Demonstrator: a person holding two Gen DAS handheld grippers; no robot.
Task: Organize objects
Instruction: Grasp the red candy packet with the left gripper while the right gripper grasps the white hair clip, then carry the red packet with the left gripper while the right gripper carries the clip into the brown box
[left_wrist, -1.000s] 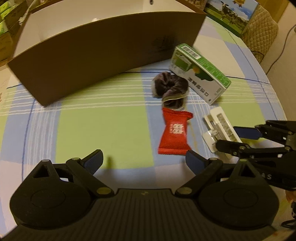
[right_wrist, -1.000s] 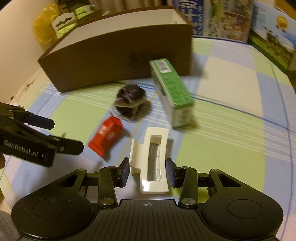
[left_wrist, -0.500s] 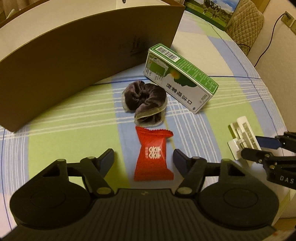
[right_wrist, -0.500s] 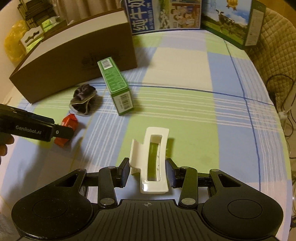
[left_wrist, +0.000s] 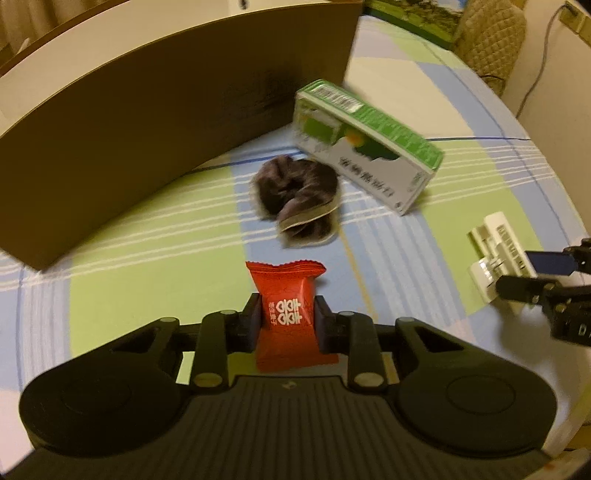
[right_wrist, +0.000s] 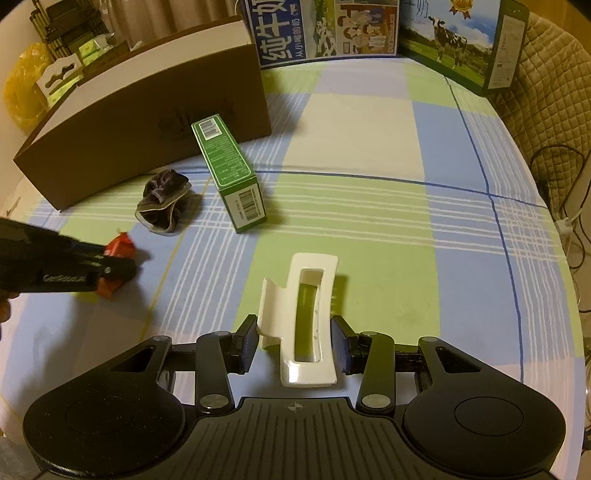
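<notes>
My left gripper (left_wrist: 285, 325) is shut on a red snack packet (left_wrist: 286, 295), which lies low over the checked tablecloth; the same packet (right_wrist: 119, 248) shows beside the left gripper (right_wrist: 107, 271) in the right wrist view. My right gripper (right_wrist: 293, 341) is shut on a white hair claw clip (right_wrist: 301, 317), held above the cloth; the clip (left_wrist: 495, 254) also appears at the right edge of the left wrist view. A dark velvet scrunchie (left_wrist: 297, 195) (right_wrist: 162, 205) and a green carton (left_wrist: 365, 144) (right_wrist: 229, 173) lie in front of a long brown box (left_wrist: 155, 107) (right_wrist: 147, 110).
Milk cartons with cow pictures (right_wrist: 458, 40) stand along the table's far edge. A quilted chair back (right_wrist: 546, 96) and cables sit to the right. Bare checked tablecloth (right_wrist: 406, 206) stretches to the right of the green carton.
My left gripper moved in over the red packet and closed on it. My right gripper lifted and drew back with the white clip still held.
</notes>
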